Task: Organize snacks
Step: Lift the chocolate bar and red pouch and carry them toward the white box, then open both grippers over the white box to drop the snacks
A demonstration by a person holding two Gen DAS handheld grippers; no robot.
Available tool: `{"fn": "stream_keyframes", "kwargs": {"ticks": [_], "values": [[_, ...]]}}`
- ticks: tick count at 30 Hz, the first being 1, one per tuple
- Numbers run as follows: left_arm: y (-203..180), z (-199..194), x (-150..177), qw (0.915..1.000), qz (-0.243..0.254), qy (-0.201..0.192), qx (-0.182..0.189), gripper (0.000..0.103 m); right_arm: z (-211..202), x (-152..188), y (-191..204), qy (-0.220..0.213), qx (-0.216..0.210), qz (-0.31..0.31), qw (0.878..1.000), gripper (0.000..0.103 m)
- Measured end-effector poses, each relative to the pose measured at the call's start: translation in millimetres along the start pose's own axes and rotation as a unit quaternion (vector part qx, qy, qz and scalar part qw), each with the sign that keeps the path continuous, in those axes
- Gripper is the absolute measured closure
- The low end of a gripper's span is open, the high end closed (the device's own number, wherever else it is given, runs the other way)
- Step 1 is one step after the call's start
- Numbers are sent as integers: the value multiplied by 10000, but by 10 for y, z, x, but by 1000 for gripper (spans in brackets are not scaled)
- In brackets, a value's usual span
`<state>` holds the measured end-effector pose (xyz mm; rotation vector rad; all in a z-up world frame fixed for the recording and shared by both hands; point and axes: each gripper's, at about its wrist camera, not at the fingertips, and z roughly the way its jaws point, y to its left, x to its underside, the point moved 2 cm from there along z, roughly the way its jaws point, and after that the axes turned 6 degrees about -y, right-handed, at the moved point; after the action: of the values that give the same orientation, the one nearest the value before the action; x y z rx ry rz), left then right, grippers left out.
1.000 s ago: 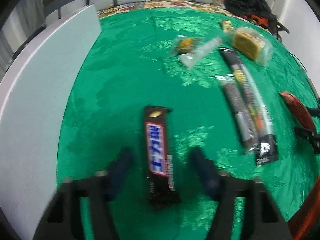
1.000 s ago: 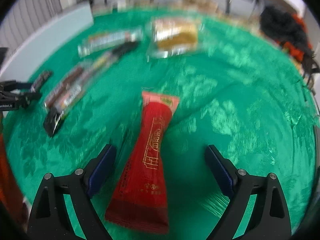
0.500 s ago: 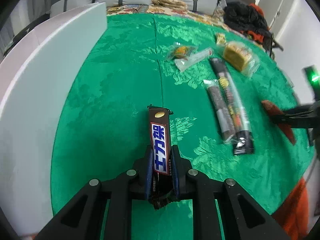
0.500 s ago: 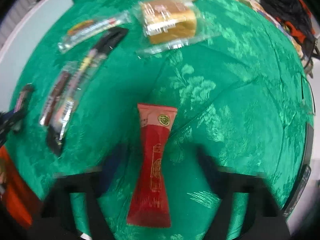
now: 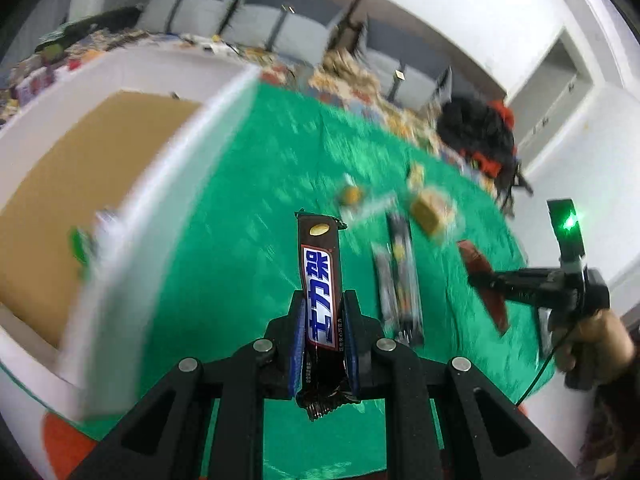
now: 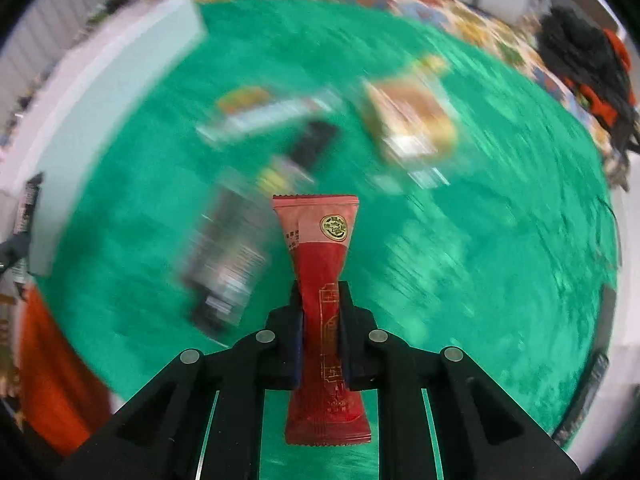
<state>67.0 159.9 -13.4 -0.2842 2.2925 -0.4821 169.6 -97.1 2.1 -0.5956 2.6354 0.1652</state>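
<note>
My left gripper (image 5: 322, 320) is shut on a dark brown chocolate bar (image 5: 320, 280) with a blue label and holds it up above the green tablecloth (image 5: 240, 240). My right gripper (image 6: 320, 332) is shut on a red snack packet (image 6: 320, 272) and holds it above the cloth; it also shows at the right of the left wrist view (image 5: 486, 280). A white box (image 5: 132, 184) with a brown cardboard floor stands at the left. Several snacks lie on the cloth: long dark packets (image 5: 400, 272), a cake packet (image 5: 430, 212) and a small round snack (image 5: 352, 196).
The white box also shows at the upper left of the right wrist view (image 6: 100, 108). A black and orange bag (image 5: 480, 136) lies beyond the far table edge. Grey chairs (image 5: 260, 24) stand behind. An orange surface (image 6: 52, 380) lies under the near left table edge.
Both grippers have lifted their snacks off the cloth. The right gripper has shut on the red packet. The left view has swung up and left, so the box's inside shows.
</note>
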Motion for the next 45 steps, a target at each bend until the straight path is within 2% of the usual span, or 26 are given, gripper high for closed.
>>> {"fn": "stream_keyframes", "kwargs": {"ticks": [2,4,7,9,11,12,13,14,15,17,18,20,23,26,30,31,35,37,41,45], "values": [[213,-156,-207,9996,-41,-186,-219,86,-166,-258,340,-271,-342,-142,9989,88],[536,-322,-443,9970,-53,-382,-672,86,-286,-505,697,-509,-734,-257,9957,88],[1000,-472,-666,9910,-158,-498,-1229,86,-537,-839,1383,-860,-1468,-490,9842,88],[1338,-543,-767,9842,-208,-493,-1690,86,-662,-1016,1886,-1005,-1906,-675,9742,88],[1632,-582,-798,9766,-206,-470,-2088,86,-711,-1133,2309,-1056,-2171,-860,9666,88],[1740,-589,-783,9730,-213,-434,-2256,86,-707,-1197,2539,-1093,-2282,-951,9628,84],[1826,-589,-746,9708,-234,-413,-2350,86,-699,-1228,2677,-1121,-2359,-980,9603,75],[1938,-610,-723,9665,-314,-424,-2511,75,-683,-1271,2843,-1182,-2541,-963,9551,63],[2008,-629,-692,9636,-376,-434,-2609,48,-681,-1301,2940,-1216,-2712,-919,9504,34],[2081,-748,-624,9574,-397,-580,-2800,12,-746,-1332,2973,-1469,-2836,-725,9448,32],[2105,-887,-582,9539,-366,-793,-2872,11,-820,-1326,2939,-1643,-2956,-604,9391,32],[2087,-1017,-585,9526,-338,-1026,-2845,11,-999,-1272,2845,-1937,-3120,-535,9286,32],[1912,-1139,-633,9570,-337,-1220,-2611,11,-1237,-1259,2658,-2562,-2700,-848,9243,28],[1543,-1156,-690,9658,-217,-1416,-2163,9,-1204,-1097,2308,-2899,-1856,-1211,9310,24],[842,-984,-610,9816,208,-1395,-1290,4,-573,-566,1486,-2500,-505,-1443,9561,24],[665,-900,-551,9847,347,-1320,-1087,3,-371,-364,1201,-2311,-175,-1348,9634,24],[27,-309,-176,9934,782,-708,-452,0,83,332,207,-1847,576,-568,9795,24],[-197,123,78,9942,965,-249,-394,0,208,703,-281,-1704,1034,-111,9799,24],[-439,903,524,9911,1127,536,-474,1,180,1094,-913,-1646,1662,538,9708,24],[-507,1283,592,9867,1291,656,-744,1,75,1254,-1333,-1663,1762,1173,9631,24]]}}
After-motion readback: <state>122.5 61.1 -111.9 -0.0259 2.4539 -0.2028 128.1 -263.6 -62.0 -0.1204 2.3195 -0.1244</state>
